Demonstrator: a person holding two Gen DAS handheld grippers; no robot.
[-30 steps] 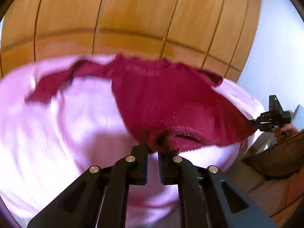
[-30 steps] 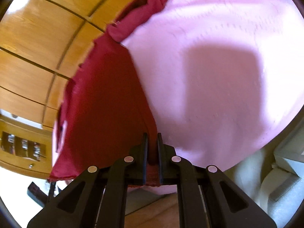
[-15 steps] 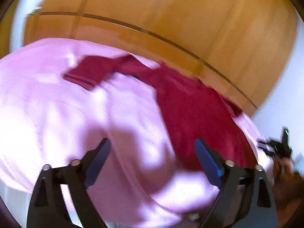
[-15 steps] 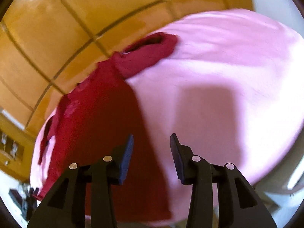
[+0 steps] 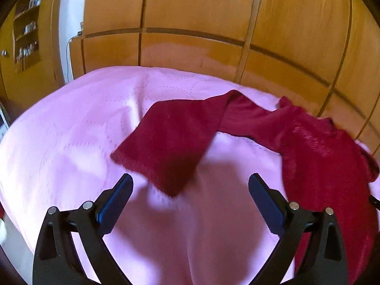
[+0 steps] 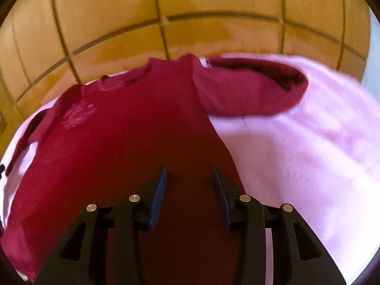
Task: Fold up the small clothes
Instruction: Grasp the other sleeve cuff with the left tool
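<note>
Dark red sweater [image 6: 114, 147] lying flat on the pink bedspread [image 5: 71, 142]. Left gripper [image 5: 190, 187], jaws opening wide and empty, faces the sleeve [image 5: 166, 142], whose cuff points toward it. Right gripper [image 6: 188, 182], jaws opening and empty, hovers over the body panel.

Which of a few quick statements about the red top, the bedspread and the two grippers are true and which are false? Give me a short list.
1. The red top lies on a pink bedspread. True.
2. The left gripper is clamped on a sleeve. False: its jaws are opening and nothing is between them.
3. One sleeve lies stretched across the bedspread. True.
4. The right gripper holds the hem. False: its jaws are opening above the top, pinching no cloth.
5. Wooden panelling stands behind the bed. True.
</note>
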